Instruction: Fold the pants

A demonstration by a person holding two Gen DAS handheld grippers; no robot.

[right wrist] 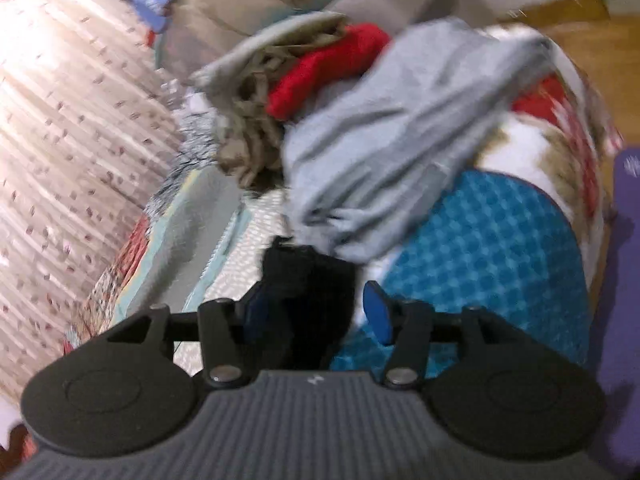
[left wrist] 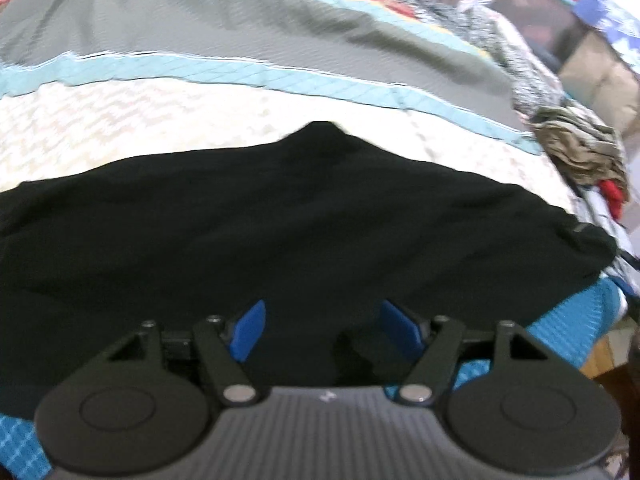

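Left wrist view. My left gripper (left wrist: 322,330): fingers (left wrist: 250,332) parted, nothing pinched between them. The black pants (left wrist: 280,216) lie spread on the bed (left wrist: 100,128), starting under the fingertips and running ahead and out to both sides; a peak of cloth stands at the far edge, straight ahead of the fingers. Beyond that, a grey and teal quilt (left wrist: 240,40). Far right of the fingers, a heap of olive and red clothes (left wrist: 580,148).

Right wrist view. My right gripper (right wrist: 316,312): fingers (right wrist: 378,316) apart. One end of the black pants (right wrist: 308,292) sits in the gap; blur hides whether the left pad touches it, the right pad stands clear. Just ahead, a grey garment (right wrist: 392,140); past it the red item (right wrist: 328,68). Teal checked cloth (right wrist: 488,248) lies right of the fingers.

Step, as I judge it: between grasps, pants flat, a fold awaiting. Next move calls for both fingers to close on the near edge or the ends, then carry cloth across evenly.
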